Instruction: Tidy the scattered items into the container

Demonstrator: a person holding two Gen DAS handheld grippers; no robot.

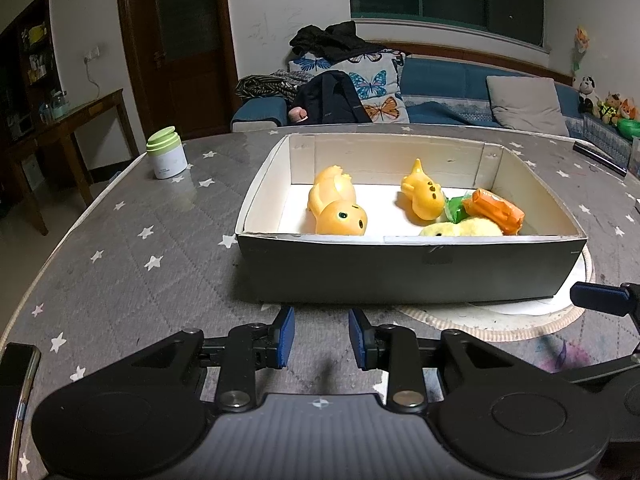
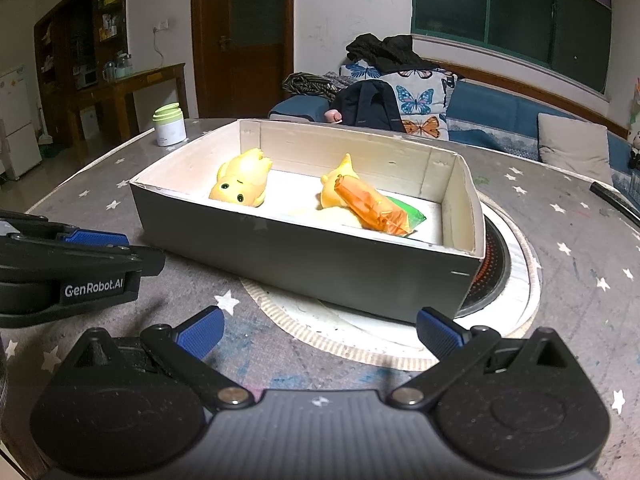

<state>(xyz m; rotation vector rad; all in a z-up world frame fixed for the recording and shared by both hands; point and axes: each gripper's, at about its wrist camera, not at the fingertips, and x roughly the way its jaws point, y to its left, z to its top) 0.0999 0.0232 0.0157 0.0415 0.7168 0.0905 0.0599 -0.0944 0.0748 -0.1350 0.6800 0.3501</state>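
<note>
The open grey box (image 1: 408, 268) (white inside) holds two orange toys (image 1: 338, 206), an orange packet (image 1: 498, 210), a green wrapper (image 1: 456, 210) and a yellow plush (image 1: 464, 229).

Dim indoor light; fisheye-warped edges

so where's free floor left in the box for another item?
Free: the box floor between the two orange toys, plus the far strip along the back wall. Crowded: right end, where orange packet, green wrapper and yellow plush pile up.
</note>
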